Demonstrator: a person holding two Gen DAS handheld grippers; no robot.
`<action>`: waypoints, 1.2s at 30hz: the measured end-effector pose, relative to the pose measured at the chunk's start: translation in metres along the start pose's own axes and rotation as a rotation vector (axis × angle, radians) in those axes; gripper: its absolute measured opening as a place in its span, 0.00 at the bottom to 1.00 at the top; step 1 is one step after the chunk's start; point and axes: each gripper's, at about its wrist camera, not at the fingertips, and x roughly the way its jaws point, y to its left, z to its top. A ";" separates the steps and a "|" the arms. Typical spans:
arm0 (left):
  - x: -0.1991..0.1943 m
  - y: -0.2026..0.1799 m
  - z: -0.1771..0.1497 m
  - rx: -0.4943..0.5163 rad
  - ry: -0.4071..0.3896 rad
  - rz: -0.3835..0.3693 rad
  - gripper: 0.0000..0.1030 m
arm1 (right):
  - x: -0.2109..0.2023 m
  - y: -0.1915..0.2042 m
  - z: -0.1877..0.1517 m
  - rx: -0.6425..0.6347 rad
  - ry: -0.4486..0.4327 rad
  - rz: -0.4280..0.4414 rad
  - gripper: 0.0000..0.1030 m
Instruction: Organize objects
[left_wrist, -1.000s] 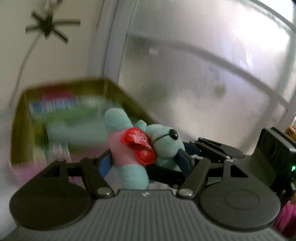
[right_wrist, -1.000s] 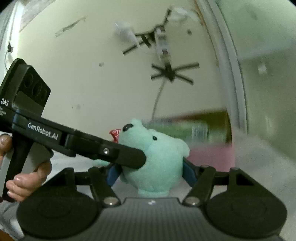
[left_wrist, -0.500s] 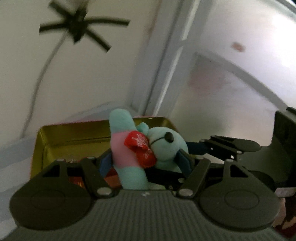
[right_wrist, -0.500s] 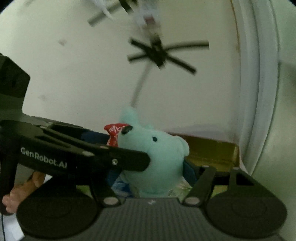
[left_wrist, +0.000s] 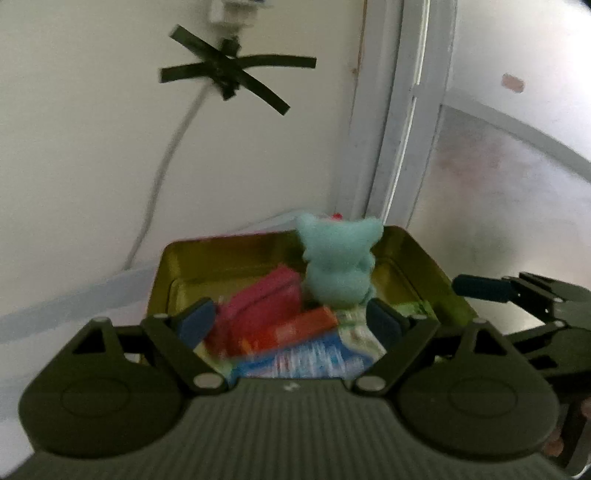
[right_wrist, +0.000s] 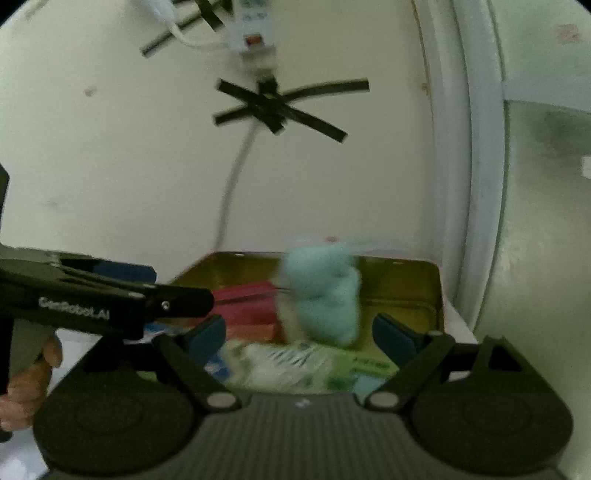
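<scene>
Plush toy released over the open tin.
One teal plush toy (left_wrist: 338, 267), blurred and apparently not yet settled, stands in the gold tin (left_wrist: 424, 266) beyond both grippers. Left gripper (left_wrist: 291, 321) and right gripper (right_wrist: 301, 332) jaws are opening, touching nothing. The tin holds several packets beside one cream wall (left_wrist: 92, 147).

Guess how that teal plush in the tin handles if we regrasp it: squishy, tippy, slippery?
The teal plush toy looks fuzzy and rounded, so it is probably soft, light and compressible. Its fleecy surface should grip pads rather than slip. It sits on uneven packets in the gold tin, clear of both opening claws, so a nudge would likely topple it.
</scene>
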 end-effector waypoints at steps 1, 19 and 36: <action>-0.009 0.001 -0.006 -0.003 0.000 0.004 0.88 | -0.012 0.004 -0.006 0.000 -0.016 0.007 0.87; -0.116 -0.002 -0.113 0.056 -0.015 0.219 0.95 | -0.128 0.066 -0.116 0.284 -0.219 0.121 0.88; -0.160 0.016 -0.156 0.003 0.011 0.254 1.00 | -0.170 0.109 -0.135 0.332 -0.250 0.117 0.99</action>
